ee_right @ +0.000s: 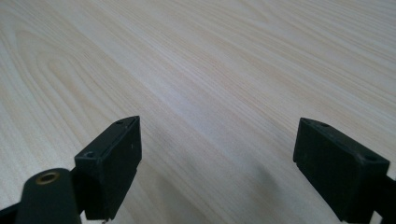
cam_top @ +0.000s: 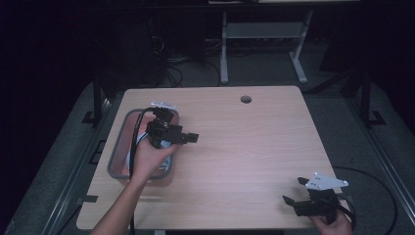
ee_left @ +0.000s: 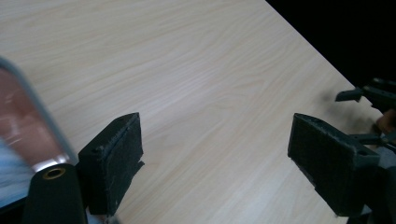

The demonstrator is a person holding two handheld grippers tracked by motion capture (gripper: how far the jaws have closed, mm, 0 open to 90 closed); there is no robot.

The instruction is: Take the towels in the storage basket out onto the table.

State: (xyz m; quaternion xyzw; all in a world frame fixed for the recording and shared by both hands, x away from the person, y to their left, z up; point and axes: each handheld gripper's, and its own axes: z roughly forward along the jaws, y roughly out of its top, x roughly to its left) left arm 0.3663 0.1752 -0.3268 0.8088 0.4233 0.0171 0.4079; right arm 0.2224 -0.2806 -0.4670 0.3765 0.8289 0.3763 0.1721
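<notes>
My left gripper [cam_top: 178, 128] is held over the right rim of a grey-rimmed tray [cam_top: 117, 147] at the table's left, jaws wide open with nothing between them. In the left gripper view the open jaws of that gripper [ee_left: 215, 163] frame bare wood, with the tray rim [ee_left: 32, 107] at the left. Something blue and white [cam_top: 139, 142] lies in the tray, partly hidden by the hand. My right gripper [cam_top: 295, 191] rests near the front right corner, also open and holding nothing. The right gripper view has this gripper's jaws [ee_right: 217, 163] apart over bare tabletop.
The wooden table [cam_top: 244, 142] has a round cable hole [cam_top: 246, 99] at the back. A small white object [cam_top: 164, 104] sits at the tray's far edge. Beyond the table are a desk's metal legs [cam_top: 224, 49] and cables on a dark floor. The right gripper [ee_left: 369, 93] also appears far off.
</notes>
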